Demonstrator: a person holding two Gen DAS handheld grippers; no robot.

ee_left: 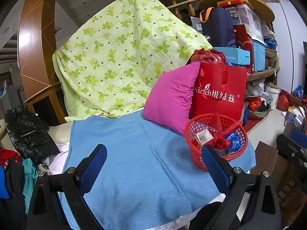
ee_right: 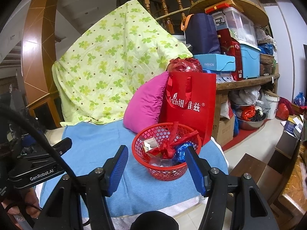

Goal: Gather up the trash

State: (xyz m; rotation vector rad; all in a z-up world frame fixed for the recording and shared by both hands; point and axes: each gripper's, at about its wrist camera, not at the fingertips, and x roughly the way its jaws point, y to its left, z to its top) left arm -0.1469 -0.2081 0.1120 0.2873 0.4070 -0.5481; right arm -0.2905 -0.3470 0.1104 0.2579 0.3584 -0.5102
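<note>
A red basket [ee_right: 165,151] is sitting on the blue cloth [ee_right: 99,140] near its right edge, in front of a red bag [ee_right: 190,103] and a pink pillow [ee_right: 145,105] that are leaning against the green quilt [ee_right: 107,63]. The basket is already holding the trash: a small white box [ee_right: 150,143], a knotted red wrapper [ee_right: 169,149], a blue wrapper [ee_right: 183,148] and some clear plastic. The rest of the cloth is showing bare, so the collecting is probably finished or nearly so. The right gripper [ee_right: 157,172] is hovering just in front of the basket, its jaws spread and gripping nothing, likely lined up to take the rim. The left gripper [ee_left: 153,170] is waiting over bare cloth, jaws spread wide and empty, the basket beside its right finger.
</note>
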